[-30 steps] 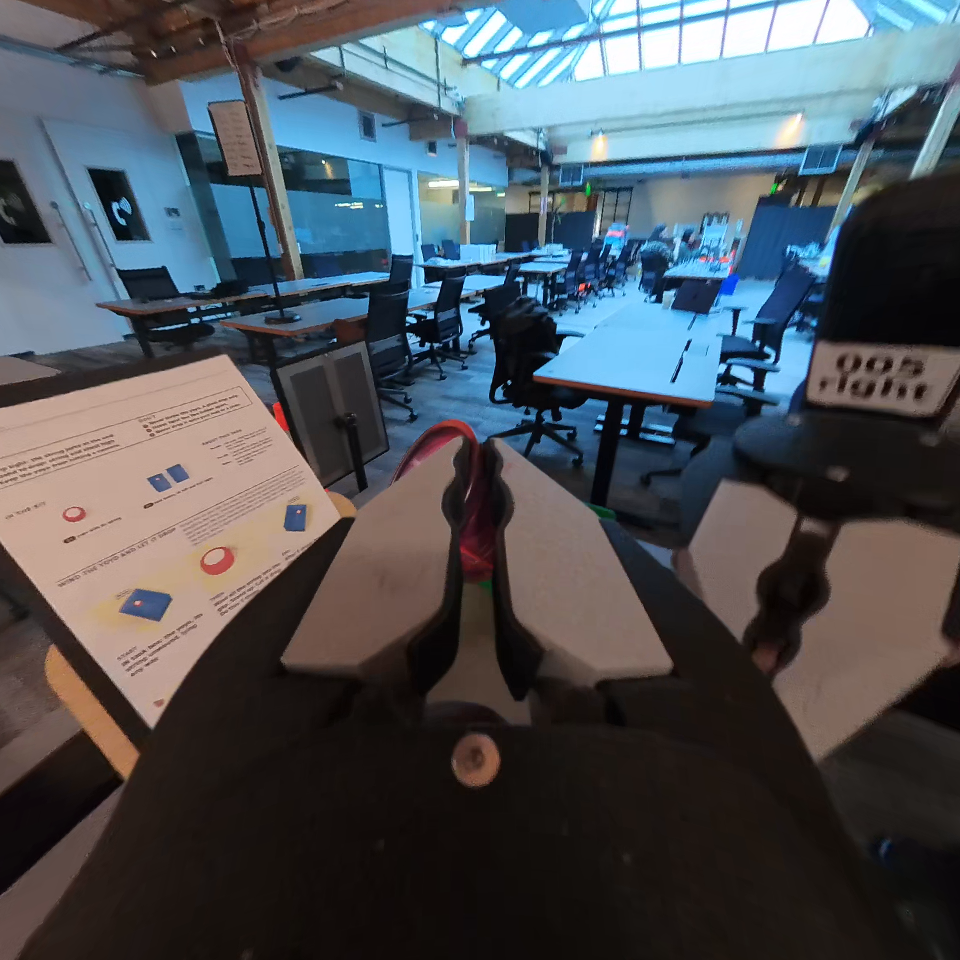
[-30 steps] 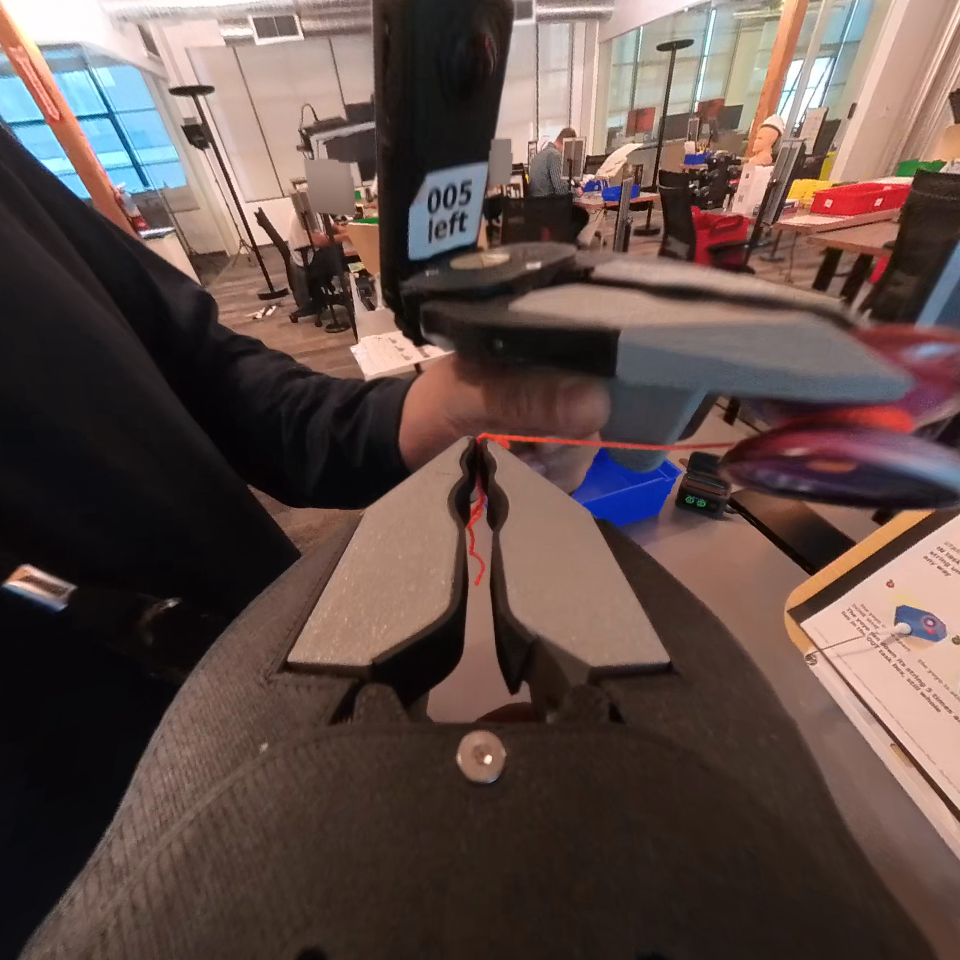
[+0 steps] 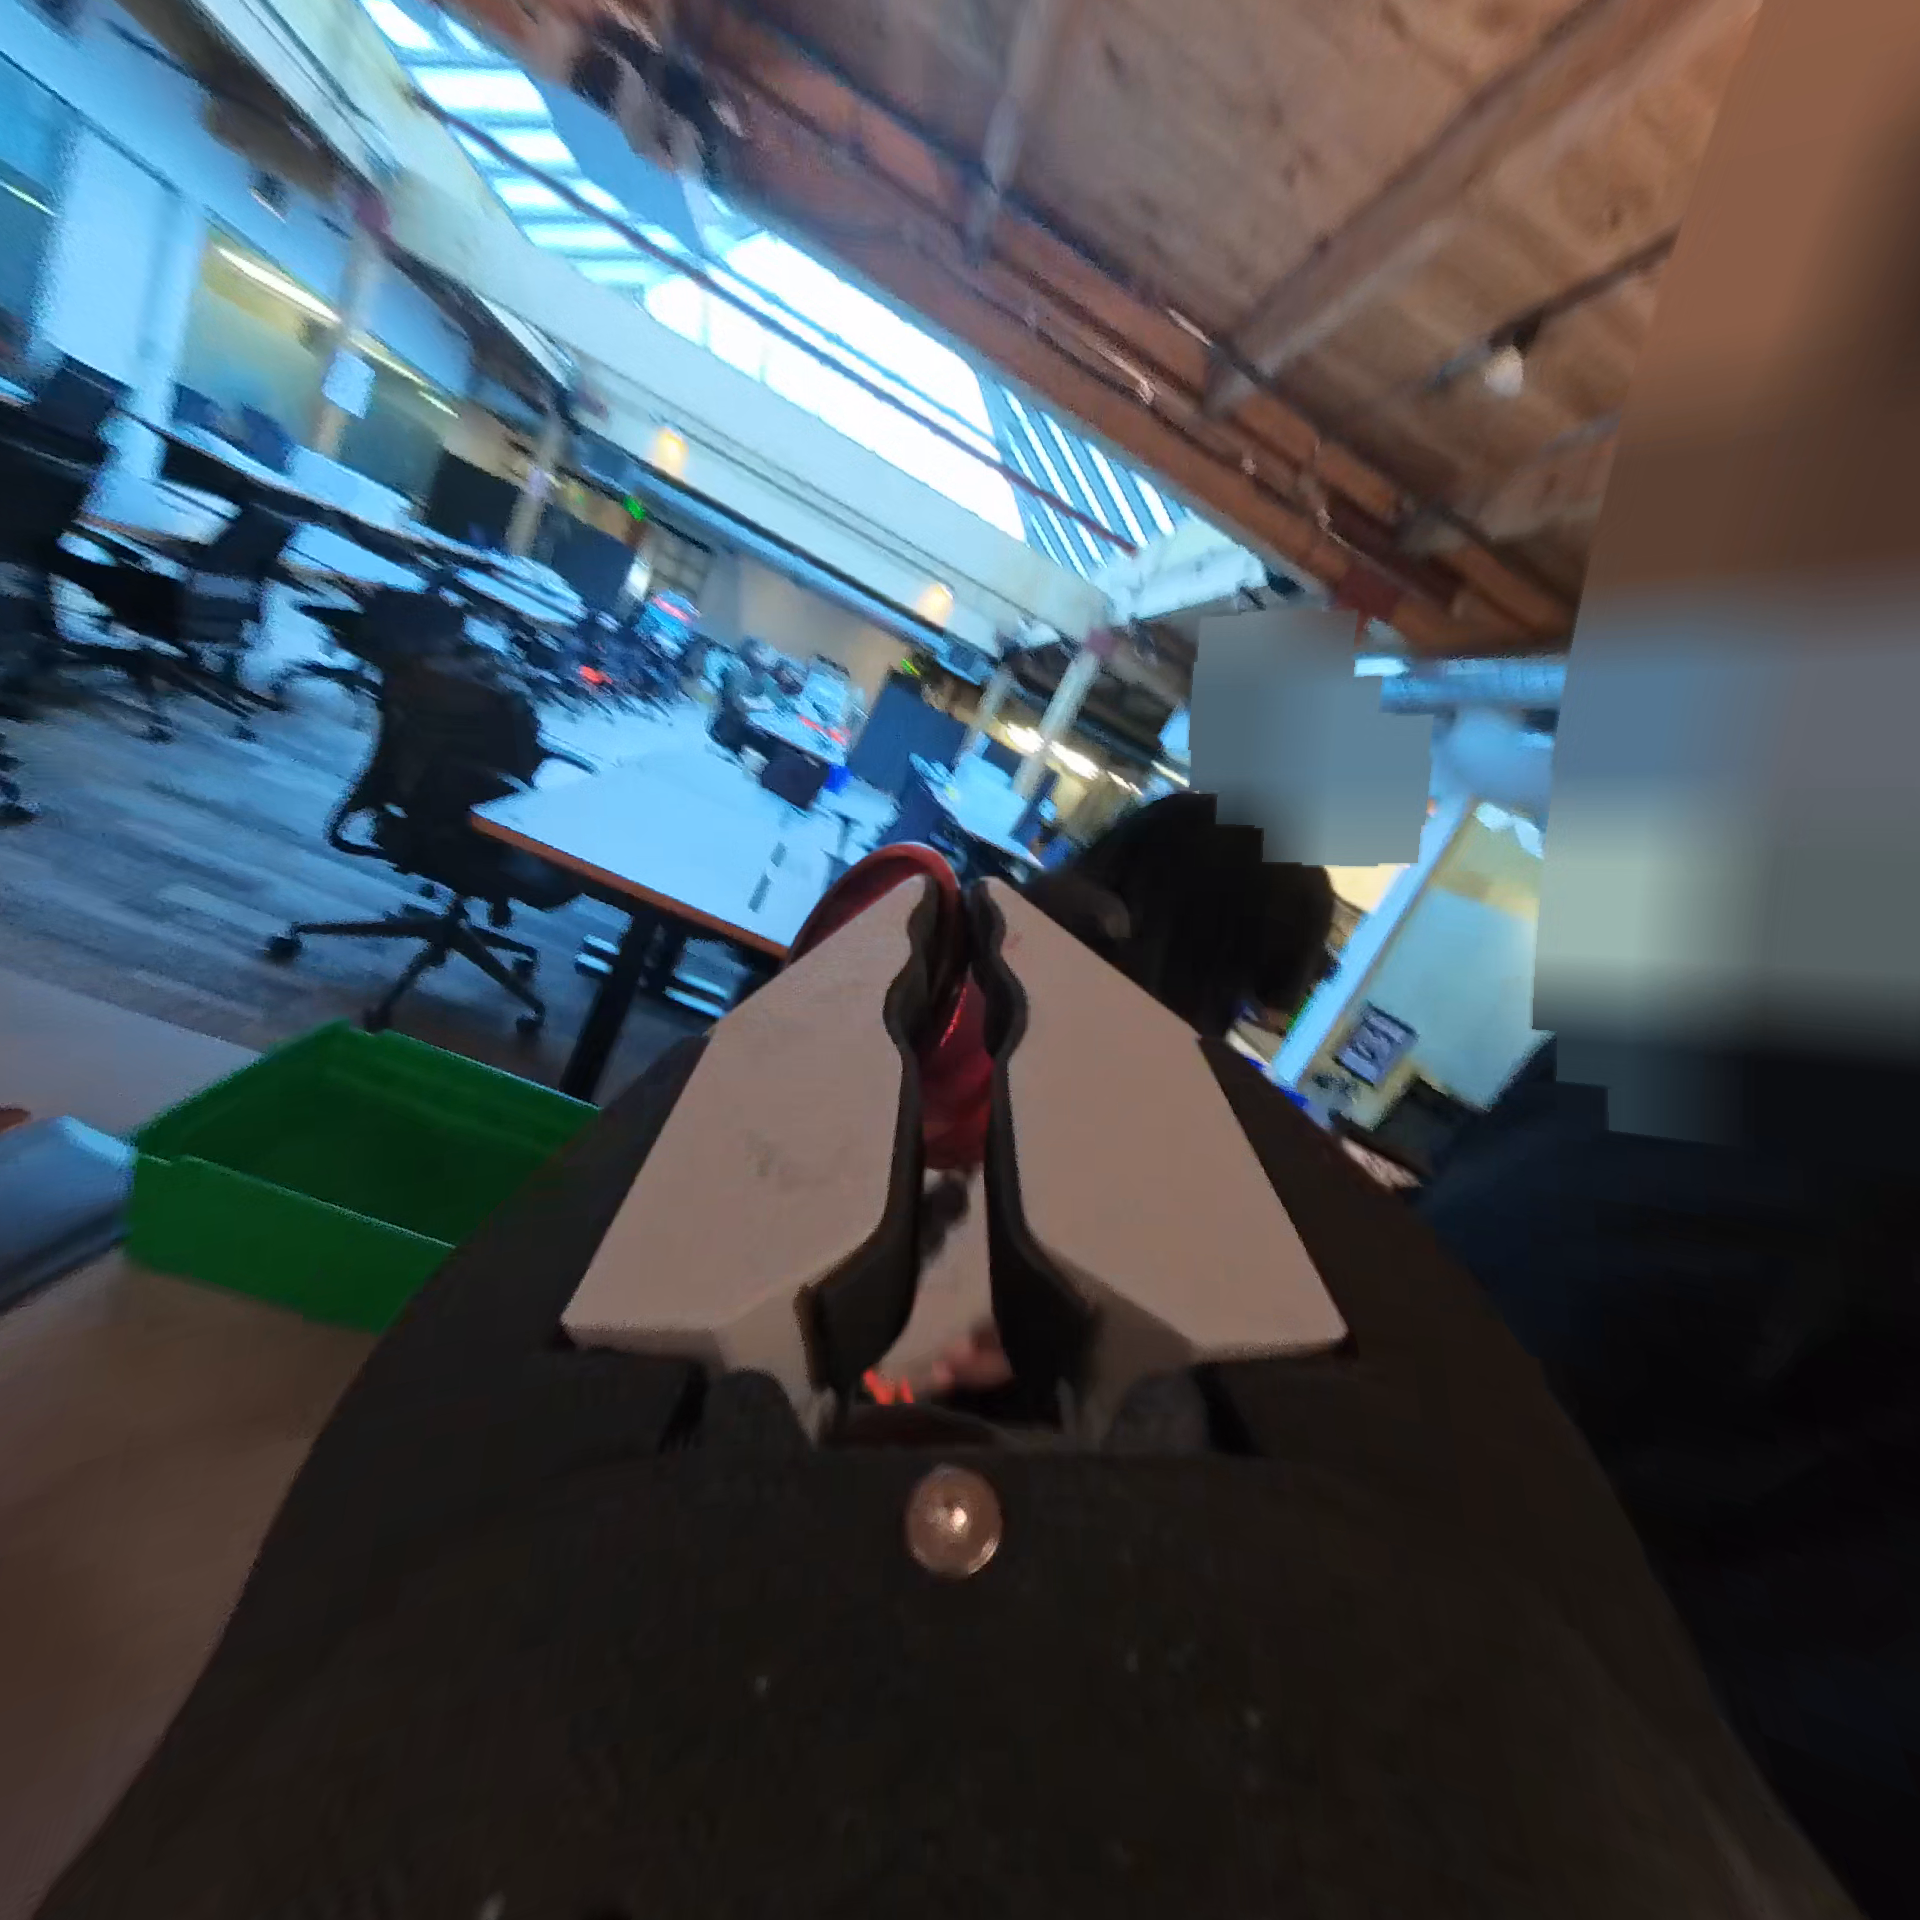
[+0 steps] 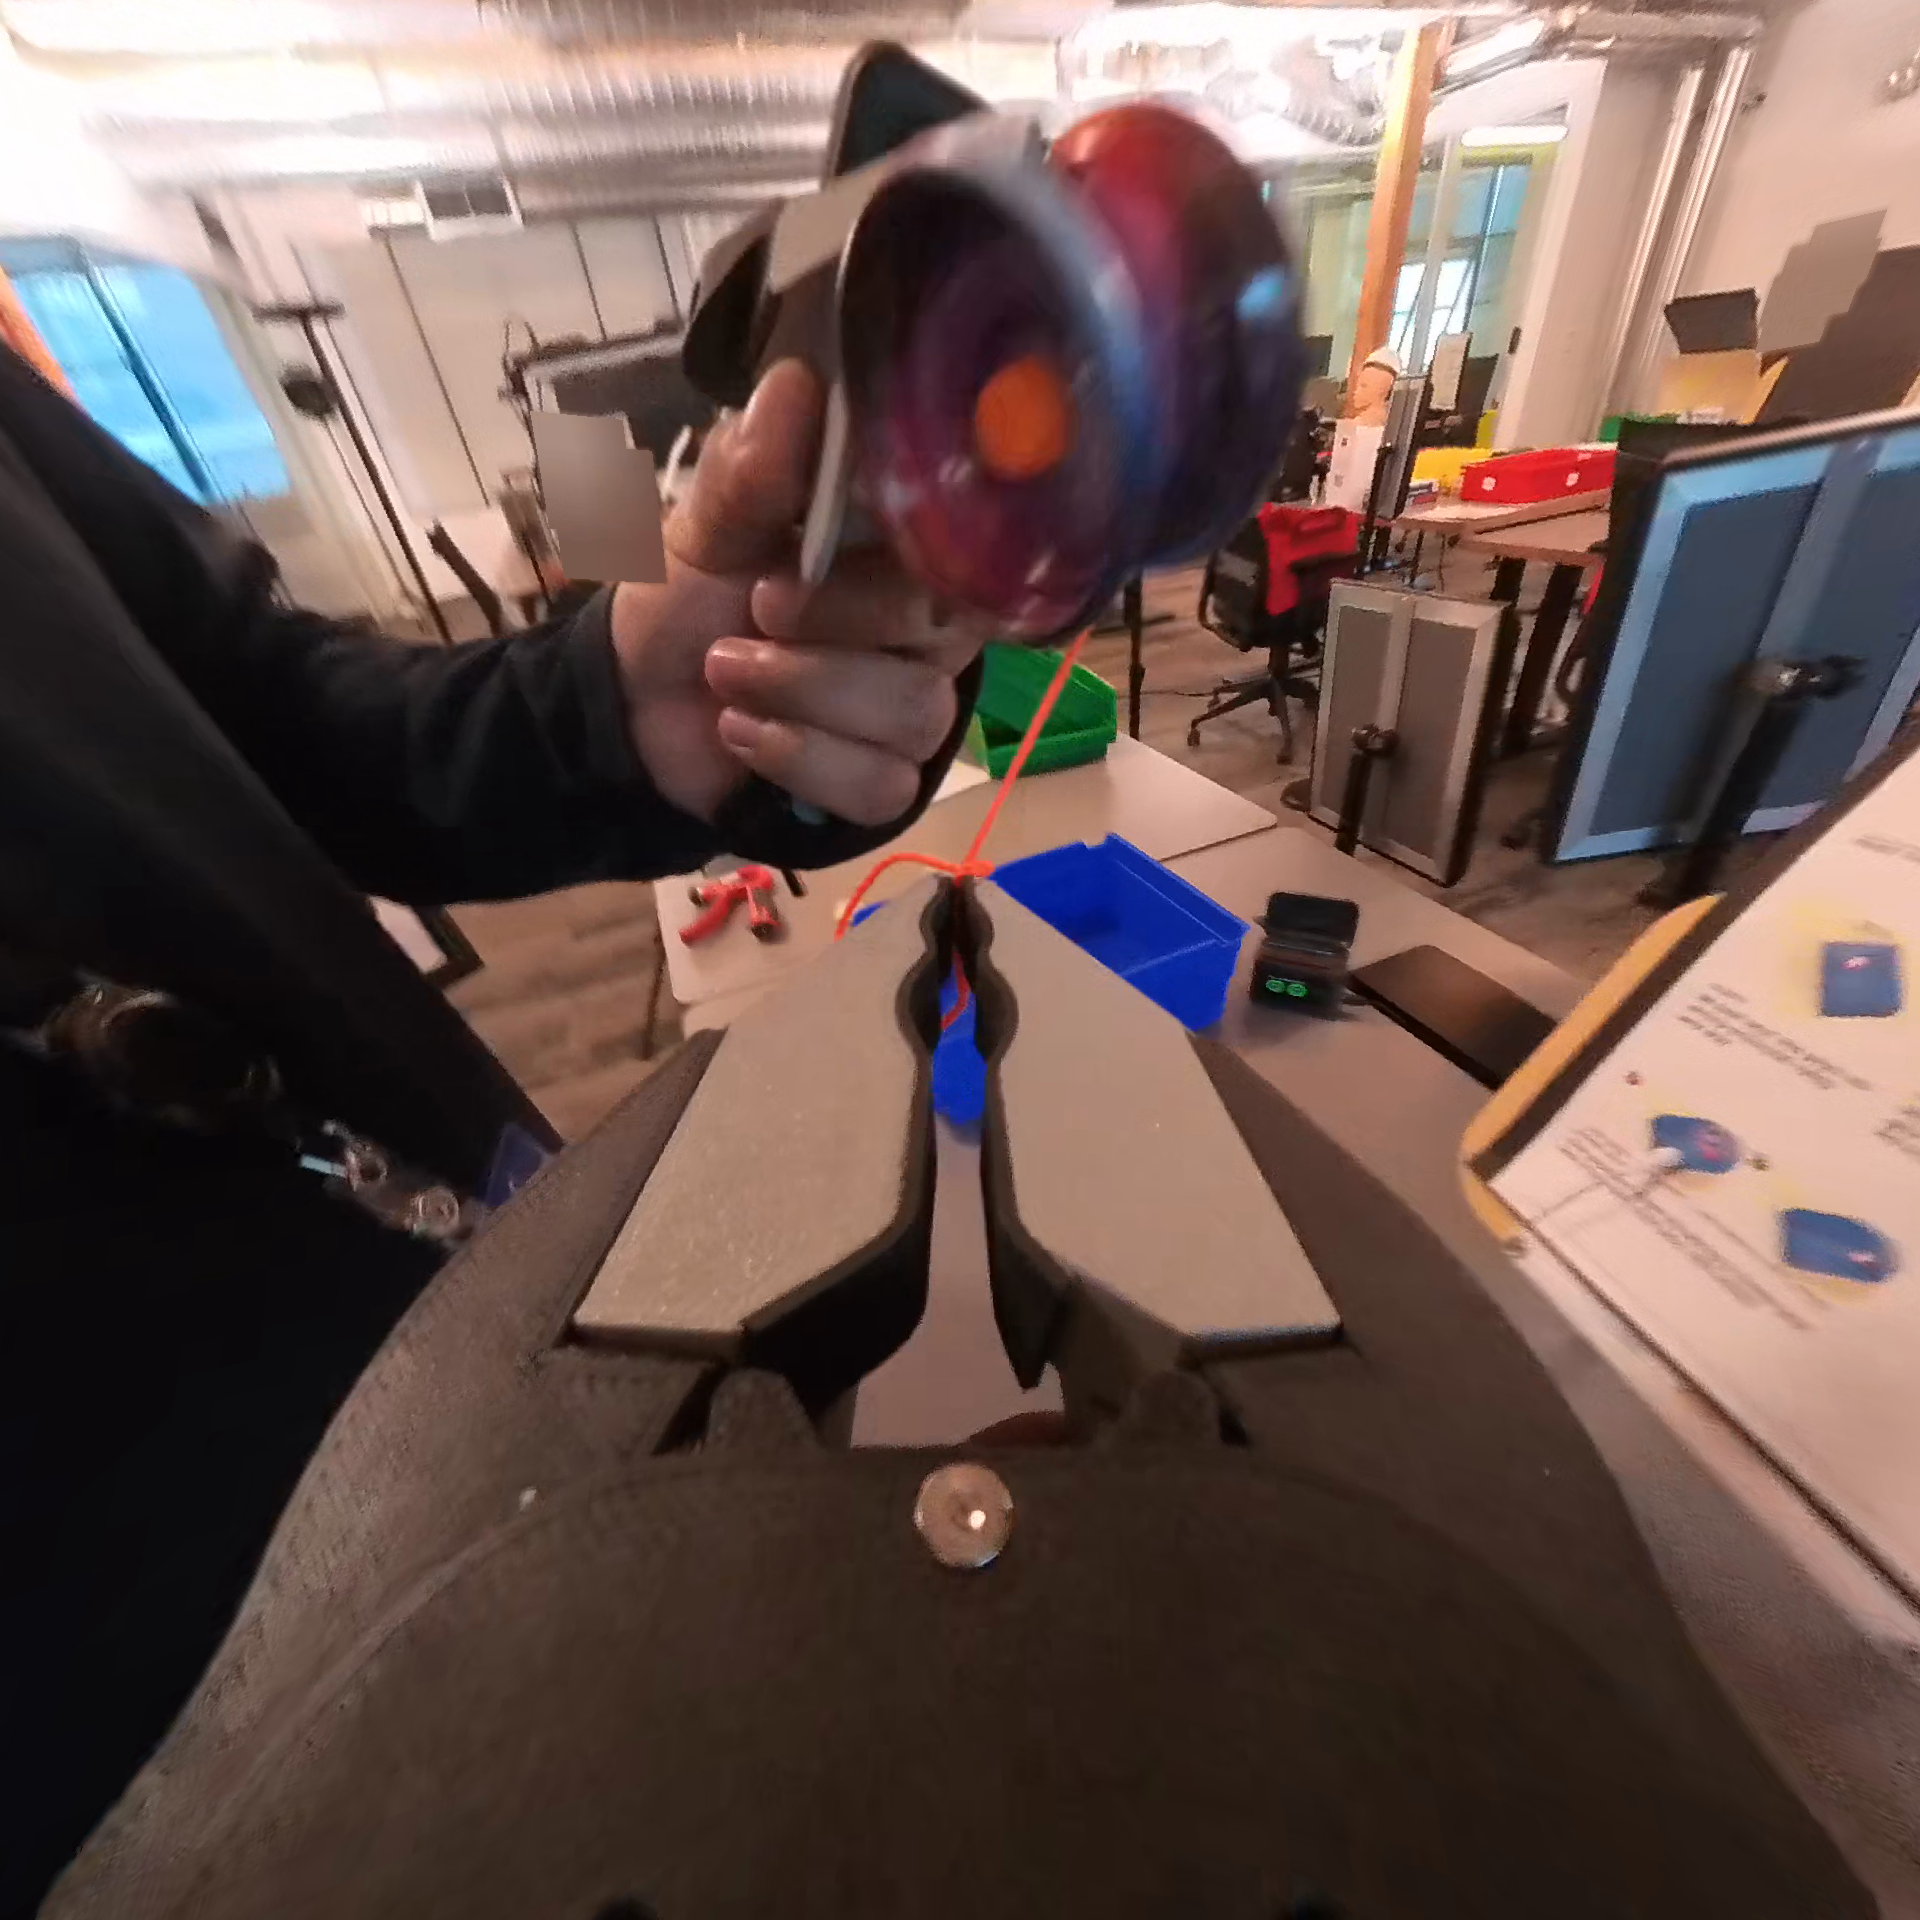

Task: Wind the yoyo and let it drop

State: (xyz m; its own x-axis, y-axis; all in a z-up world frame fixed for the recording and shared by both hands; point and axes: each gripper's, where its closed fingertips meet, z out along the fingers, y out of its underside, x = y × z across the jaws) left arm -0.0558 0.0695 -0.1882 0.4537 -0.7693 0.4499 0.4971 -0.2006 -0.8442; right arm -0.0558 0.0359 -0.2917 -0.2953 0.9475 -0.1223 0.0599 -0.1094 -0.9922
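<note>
While the left hand-held gripper (image 3: 951, 914) clamps the yoyo (image 4: 1049, 364), the right hand-held gripper (image 4: 958, 894) below pinches its string (image 4: 1023, 727).

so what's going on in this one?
A person with a handheld gripper in each hand is working a red and purple plastic yoyo. The left gripper has its jaws clamped on the yoyo's rim and holds it up in the air. The right gripper has its jaws pinched on the knotted end of the thin orange string, which runs up to the yoyo. The yoyo has not been dropped yet.
</note>
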